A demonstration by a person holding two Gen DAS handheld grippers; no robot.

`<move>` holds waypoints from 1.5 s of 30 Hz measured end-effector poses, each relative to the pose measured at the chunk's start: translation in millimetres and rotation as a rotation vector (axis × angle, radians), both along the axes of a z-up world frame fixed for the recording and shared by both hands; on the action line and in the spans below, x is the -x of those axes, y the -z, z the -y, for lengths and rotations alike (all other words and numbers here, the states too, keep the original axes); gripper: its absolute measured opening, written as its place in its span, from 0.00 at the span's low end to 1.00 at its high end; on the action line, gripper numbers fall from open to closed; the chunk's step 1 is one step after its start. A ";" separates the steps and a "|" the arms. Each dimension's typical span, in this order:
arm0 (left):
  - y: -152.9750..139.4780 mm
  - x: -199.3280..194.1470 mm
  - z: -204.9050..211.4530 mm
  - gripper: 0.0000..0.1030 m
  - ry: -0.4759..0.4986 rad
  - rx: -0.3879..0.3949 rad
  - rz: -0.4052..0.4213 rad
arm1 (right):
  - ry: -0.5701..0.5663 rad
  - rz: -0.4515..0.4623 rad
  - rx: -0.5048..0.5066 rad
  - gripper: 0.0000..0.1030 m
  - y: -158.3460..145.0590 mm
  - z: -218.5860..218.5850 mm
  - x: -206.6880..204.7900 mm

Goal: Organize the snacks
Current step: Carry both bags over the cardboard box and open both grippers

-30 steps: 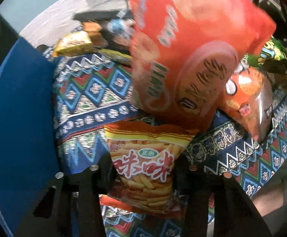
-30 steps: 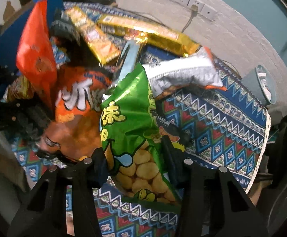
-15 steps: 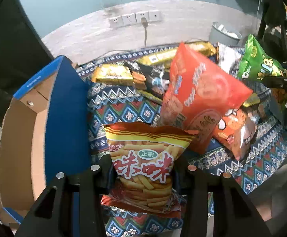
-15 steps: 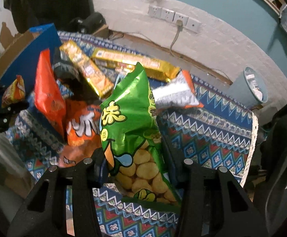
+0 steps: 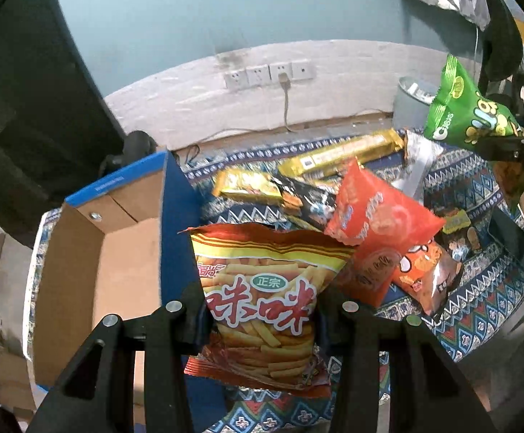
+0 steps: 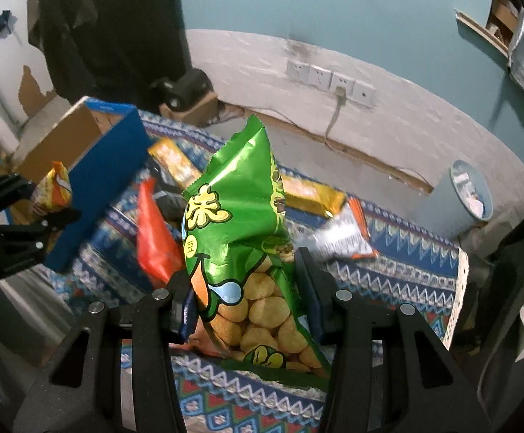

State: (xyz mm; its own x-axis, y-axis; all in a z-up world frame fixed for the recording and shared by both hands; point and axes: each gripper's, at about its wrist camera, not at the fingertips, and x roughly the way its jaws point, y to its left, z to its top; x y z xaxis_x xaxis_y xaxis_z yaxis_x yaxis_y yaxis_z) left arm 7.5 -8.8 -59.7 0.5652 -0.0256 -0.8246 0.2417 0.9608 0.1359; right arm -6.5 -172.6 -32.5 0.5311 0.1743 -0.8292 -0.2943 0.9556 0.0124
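Both bags are lifted clear: the left gripper (image 5: 260, 310) has its jaws pinching the orange fries bag (image 5: 262, 288), the right gripper (image 6: 243, 296) the green pea-snack bag (image 6: 240, 223), and next each likely needs carrying over the open cardboard box (image 5: 92, 263) and releasing.

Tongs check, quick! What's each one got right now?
Left tongs: closed on the orange fries bag.
Right tongs: closed on the green peanut bag.

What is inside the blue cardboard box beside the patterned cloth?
The left wrist view shows bare brown walls and floor inside the blue cardboard box; no snacks show there. Its near corner is hidden behind the left hand-held gripper and the fries snack bag it holds.
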 end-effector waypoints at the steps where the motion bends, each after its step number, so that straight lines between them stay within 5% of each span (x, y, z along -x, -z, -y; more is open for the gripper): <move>1: -3.4 -0.6 -2.5 0.44 -0.006 0.000 0.006 | -0.003 0.003 -0.004 0.45 -1.9 -2.0 -0.7; 15: -30.6 -4.8 -44.0 0.44 -0.080 0.013 0.055 | -0.082 0.033 -0.036 0.45 -19.0 -52.4 -18.0; 45: -10.0 2.0 -176.9 0.44 -0.315 0.015 0.036 | -0.279 -0.008 -0.078 0.45 -20.2 -218.0 -70.4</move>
State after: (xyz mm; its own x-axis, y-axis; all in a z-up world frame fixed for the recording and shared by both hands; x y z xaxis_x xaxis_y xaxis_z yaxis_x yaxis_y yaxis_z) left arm 5.5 168.1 -49.7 0.5761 0.1432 -0.8047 -0.0730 0.9896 0.1238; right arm 63.9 45.4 -12.2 0.4470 0.3765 -0.8115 -0.5457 0.8335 0.0862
